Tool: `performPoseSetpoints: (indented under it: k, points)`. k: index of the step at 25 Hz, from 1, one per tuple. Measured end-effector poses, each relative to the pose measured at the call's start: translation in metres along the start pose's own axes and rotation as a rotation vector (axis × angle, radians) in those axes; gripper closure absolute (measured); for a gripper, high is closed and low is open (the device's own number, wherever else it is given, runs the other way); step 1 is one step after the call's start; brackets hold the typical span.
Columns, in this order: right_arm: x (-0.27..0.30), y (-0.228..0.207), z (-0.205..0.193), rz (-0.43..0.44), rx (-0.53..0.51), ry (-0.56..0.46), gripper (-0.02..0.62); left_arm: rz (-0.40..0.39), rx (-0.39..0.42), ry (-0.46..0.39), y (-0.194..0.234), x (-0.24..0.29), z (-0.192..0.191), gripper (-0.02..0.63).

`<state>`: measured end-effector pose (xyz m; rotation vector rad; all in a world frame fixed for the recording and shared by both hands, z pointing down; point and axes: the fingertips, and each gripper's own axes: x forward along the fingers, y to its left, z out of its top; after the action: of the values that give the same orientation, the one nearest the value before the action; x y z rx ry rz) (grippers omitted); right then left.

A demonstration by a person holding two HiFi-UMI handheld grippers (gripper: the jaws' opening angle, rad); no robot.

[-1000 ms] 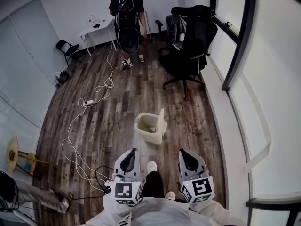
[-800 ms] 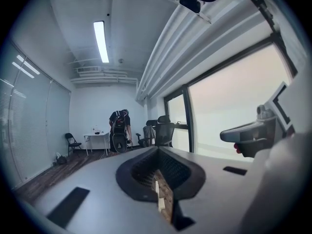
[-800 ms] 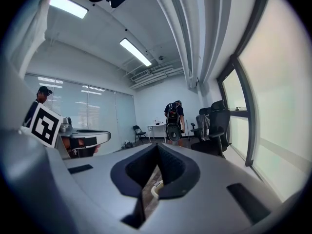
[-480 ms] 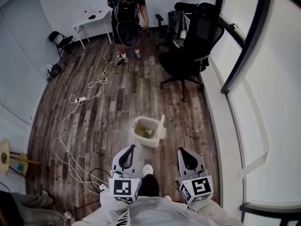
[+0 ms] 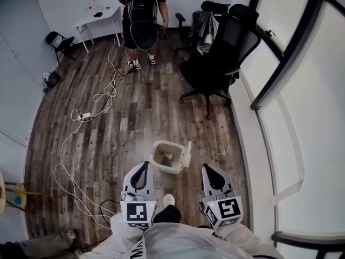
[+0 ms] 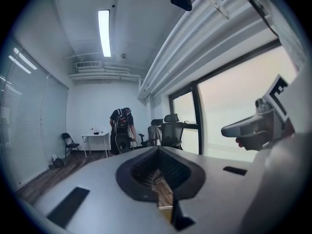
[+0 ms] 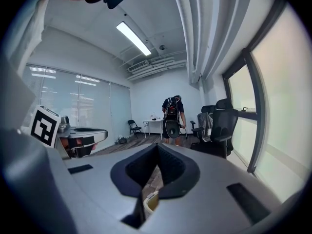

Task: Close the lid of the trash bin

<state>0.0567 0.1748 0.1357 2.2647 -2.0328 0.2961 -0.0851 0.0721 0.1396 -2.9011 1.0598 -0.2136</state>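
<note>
Dark wood-plank floor point(image 5: 135, 117) has slid back under the head view, so the operator has stepped forward. Black office chair point(image 5: 218, 53) far right. White cable point(image 5: 75, 128) trails along the left. Cream plastic trash bin point(image 5: 164, 158) now sits centre, just beyond both grippers, probably within reach. Its hinged lid point(image 5: 187, 154) stands upright on the right side, not yet closed. Left gripper point(image 5: 143, 169) and right gripper point(image 5: 207, 170): jaws clenched, empty.

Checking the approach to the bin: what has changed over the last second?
The wearer has stepped forward: the trash bin now lies just ahead of the left hand-held gripper and the right hand-held gripper, nearer than before. Nothing was grasped or released. Unchanged: the lid stands open at the bin's right side, and both hand-held grippers are shut and empty.
</note>
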Motion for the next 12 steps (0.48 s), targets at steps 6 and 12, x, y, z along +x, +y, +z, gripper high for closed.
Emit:
performPoseSetpoints:
  k: [6,12]
  points:
    - [0.043,0.012,0.006,-0.005,-0.007,0.018,0.572,-0.012,-0.018,0.002,0.035,0.022,-0.008,0.601]
    - [0.064,0.01,0.0,0.0,-0.002,0.046,0.572,-0.01,-0.036,0.027,0.049,0.038,-0.014,0.601]
